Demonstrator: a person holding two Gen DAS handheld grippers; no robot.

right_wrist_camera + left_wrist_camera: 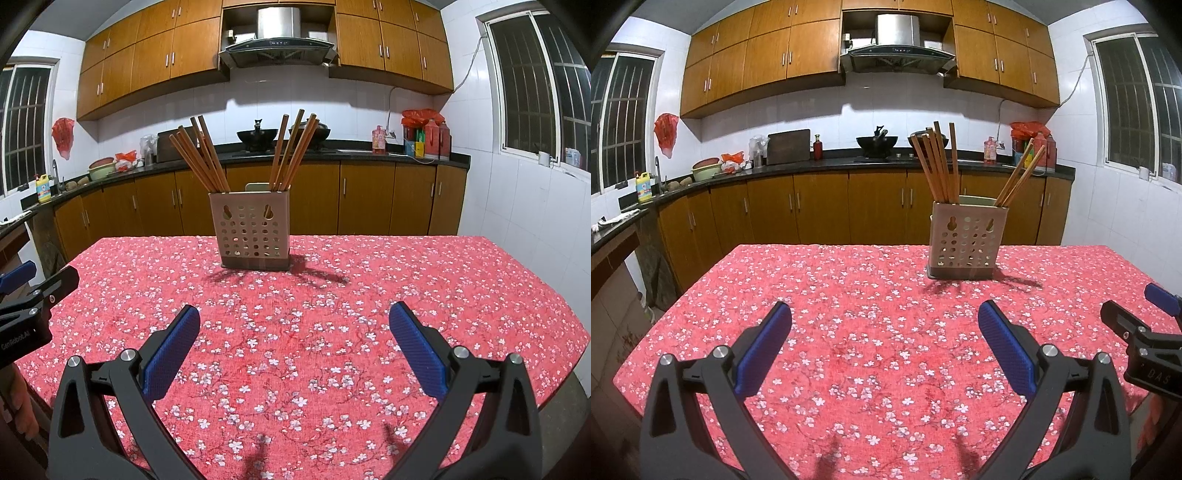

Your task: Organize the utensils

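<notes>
Both grippers, left gripper point(884, 332) and right gripper point(294, 334), hover with jaws spread, empty, over the floral tablecloth point(295, 369). Ahead stands the perforated holder point(251, 230), chopsticks point(201, 157) already upright inside; sorting looks finished.

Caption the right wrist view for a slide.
Open right claw faces a perforated holder of chopsticks on the floral tablecloth.
</notes>
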